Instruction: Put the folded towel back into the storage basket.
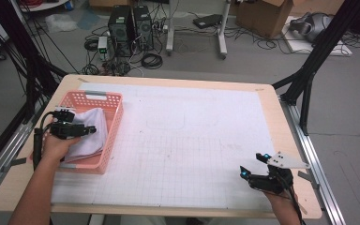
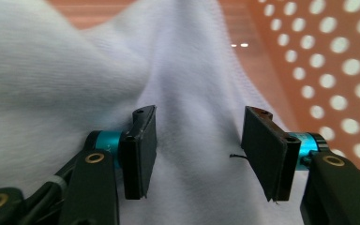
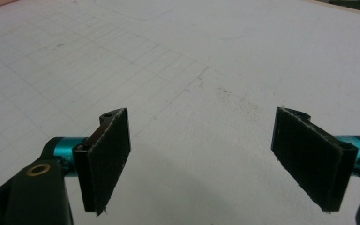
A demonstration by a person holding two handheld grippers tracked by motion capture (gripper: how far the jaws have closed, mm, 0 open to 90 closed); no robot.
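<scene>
**A:** One big gridded tabletop [image 1: 192,154], and nearly all of it bare. So what is the work about?

**B:** The pink perforated basket [image 1: 114,123] at its left edge. A white cloth [image 1: 91,133] lies bunched inside it, heaped against the wall nearer the middle of the tabletop.

**A:** And the claws?

**B:** The left claw [image 1: 88,130] is down in the basket, right over the cloth. In the left gripper view its jaws stand apart, released, with a raised fold of the cloth [image 2: 192,117] running up between them. I can't tell whether the pads [image 2: 140,150] already touch the fabric. The right claw [image 1: 253,165] rests well apart, near the tabletop's right front corner, jaws wide and grasping nothing, as the right gripper view shows over bare grid [image 3: 206,93].

**A:** How will that cloth handle?

**B:** I'd judge it light, soft and limp, like knit cotton. It won't break or slip much on the dark pads, but it will sag and unfold once lifted, and a trailing edge could drag on the basket rim.

**A:** Where would you take hold?

**B:** On that ridge between the jaws. Pinching a fold catches several layers at once, whereas a flat patch would only let the pads skid.
</scene>
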